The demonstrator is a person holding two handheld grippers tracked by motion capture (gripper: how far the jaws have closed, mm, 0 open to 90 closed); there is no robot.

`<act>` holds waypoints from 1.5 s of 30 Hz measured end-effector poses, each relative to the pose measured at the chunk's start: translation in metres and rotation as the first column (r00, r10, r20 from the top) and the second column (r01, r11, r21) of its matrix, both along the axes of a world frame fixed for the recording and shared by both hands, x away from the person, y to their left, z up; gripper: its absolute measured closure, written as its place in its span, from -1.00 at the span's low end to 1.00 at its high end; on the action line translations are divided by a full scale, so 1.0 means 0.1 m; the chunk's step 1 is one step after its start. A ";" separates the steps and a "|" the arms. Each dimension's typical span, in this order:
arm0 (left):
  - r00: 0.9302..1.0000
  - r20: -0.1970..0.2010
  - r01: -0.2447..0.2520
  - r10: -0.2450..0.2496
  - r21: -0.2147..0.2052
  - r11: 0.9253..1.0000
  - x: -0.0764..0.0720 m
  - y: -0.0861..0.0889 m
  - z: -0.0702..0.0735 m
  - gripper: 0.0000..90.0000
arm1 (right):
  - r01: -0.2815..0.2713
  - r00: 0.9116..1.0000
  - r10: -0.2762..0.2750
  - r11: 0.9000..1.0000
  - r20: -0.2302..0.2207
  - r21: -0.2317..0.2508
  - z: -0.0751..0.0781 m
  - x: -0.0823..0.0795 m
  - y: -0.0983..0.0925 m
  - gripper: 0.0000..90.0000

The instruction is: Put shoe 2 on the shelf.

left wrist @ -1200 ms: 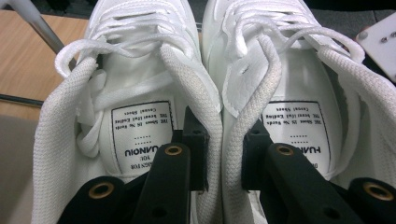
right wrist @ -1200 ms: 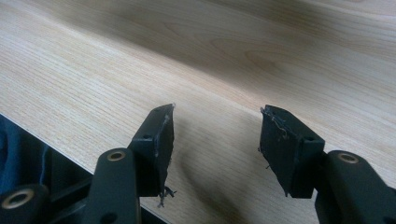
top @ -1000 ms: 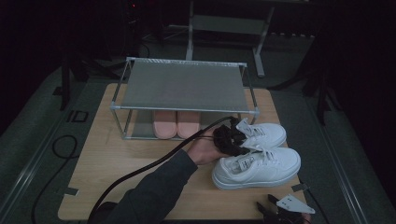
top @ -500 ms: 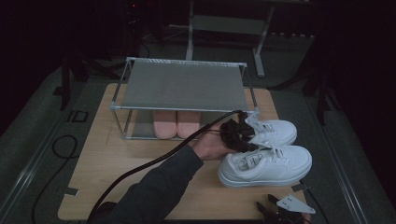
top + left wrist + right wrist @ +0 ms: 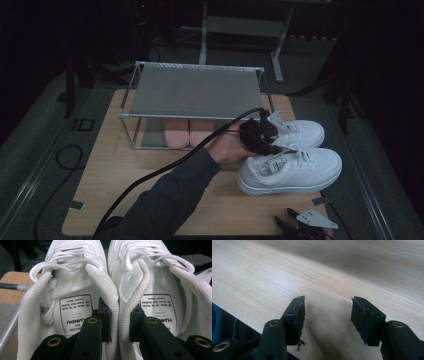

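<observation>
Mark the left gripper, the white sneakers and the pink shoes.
left gripper [image 5: 119, 322]: left gripper view, gap between its jaw tips.
white sneakers [image 5: 300, 172]: high view, side of the nearer sneaker.
pink shoes [image 5: 176, 132]: high view, upper of the left shoe under the rack.

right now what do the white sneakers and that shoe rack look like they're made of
White sneakers: smooth, matte white uppers, probably synthetic leather; woven mesh padding at the collars, flat fabric laces, printed cloth insole label. Shoe rack: thin silvery bars with a dull metallic glint, likely metal; its grey shelf looks like taut fabric or fine mesh, hard to tell.
</observation>
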State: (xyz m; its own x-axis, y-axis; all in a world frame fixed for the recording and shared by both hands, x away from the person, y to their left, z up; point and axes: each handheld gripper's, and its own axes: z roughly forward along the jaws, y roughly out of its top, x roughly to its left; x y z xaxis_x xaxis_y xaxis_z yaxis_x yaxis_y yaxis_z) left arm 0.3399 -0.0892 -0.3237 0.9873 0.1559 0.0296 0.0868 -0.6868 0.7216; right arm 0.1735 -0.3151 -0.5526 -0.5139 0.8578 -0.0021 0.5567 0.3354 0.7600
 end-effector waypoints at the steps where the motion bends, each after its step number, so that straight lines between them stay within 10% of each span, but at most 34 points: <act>1: 1.000 -0.001 0.003 -0.003 -0.003 1.000 0.00 0.00 0.02 0.73 | 0.000 1.000 0.000 1.000 0.000 0.001 0.00 0.00 0.00 -0.03; 15: 0.999 0.014 0.041 -0.041 -0.001 0.999 0.13 0.09 0.25 0.73 | -0.002 1.000 0.002 1.000 0.000 -0.001 0.00 0.00 0.00 -0.03; 45: 0.996 0.047 -0.071 0.072 -0.006 0.997 0.43 0.19 0.55 0.72 | -0.004 1.000 0.004 1.000 -0.001 -0.003 0.00 0.01 0.00 -0.03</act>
State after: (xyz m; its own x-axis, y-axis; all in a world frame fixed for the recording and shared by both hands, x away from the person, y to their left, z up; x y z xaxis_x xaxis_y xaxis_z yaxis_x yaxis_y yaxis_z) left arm 0.3834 -0.0703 -0.2689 0.9712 0.2262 0.0751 0.1012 -0.6767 0.7292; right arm 0.1741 -0.3149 -0.5530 -0.5177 0.8555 -0.0041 0.5561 0.3402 0.7583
